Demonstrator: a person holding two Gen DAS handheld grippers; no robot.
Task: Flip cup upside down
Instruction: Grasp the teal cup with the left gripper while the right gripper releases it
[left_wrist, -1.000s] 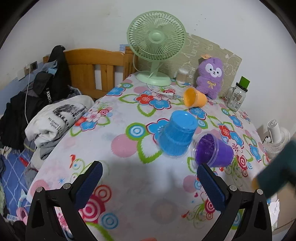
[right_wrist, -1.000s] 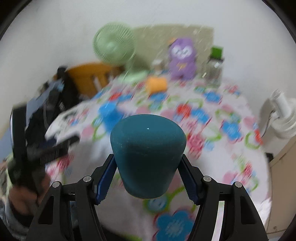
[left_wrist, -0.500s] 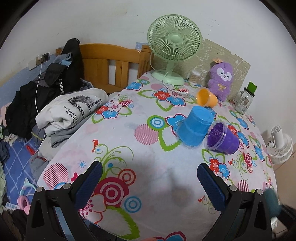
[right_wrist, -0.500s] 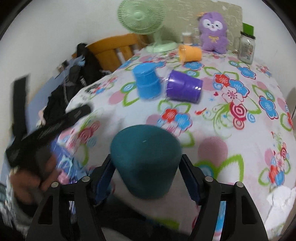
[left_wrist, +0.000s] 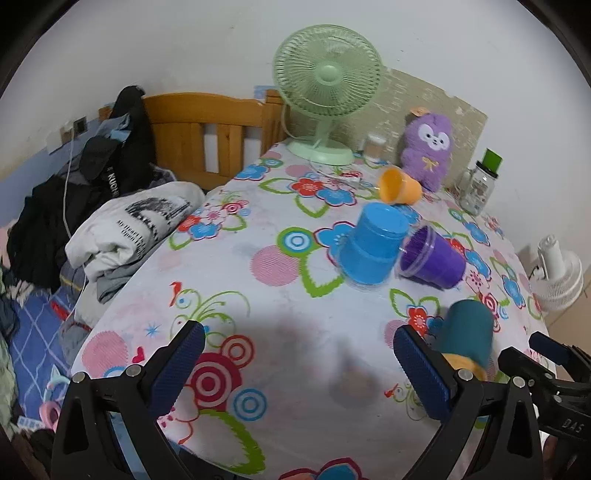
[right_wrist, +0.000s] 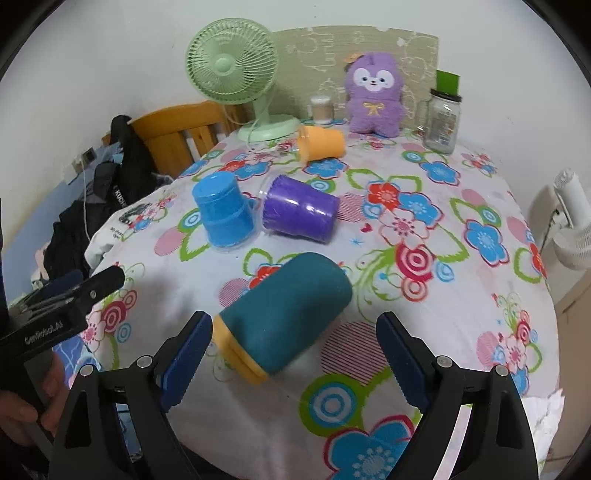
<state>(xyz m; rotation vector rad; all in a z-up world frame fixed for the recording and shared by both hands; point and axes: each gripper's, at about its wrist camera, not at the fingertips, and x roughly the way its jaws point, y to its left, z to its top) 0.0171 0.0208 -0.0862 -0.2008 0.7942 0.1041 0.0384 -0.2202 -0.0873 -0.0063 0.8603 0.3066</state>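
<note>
The teal cup (right_wrist: 286, 310) lies on its side on the flowered surface (right_wrist: 424, 332), between the spread fingers of the right tongs (right_wrist: 293, 354) — touching neither, its yellow rim nearest the left finger. The left tongs (left_wrist: 295, 365) hang open and empty, the cup just beyond their right finger.

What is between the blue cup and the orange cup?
Only bare flowery tablecloth lies between the blue cup and the orange cup, seen in the right wrist view.
</note>
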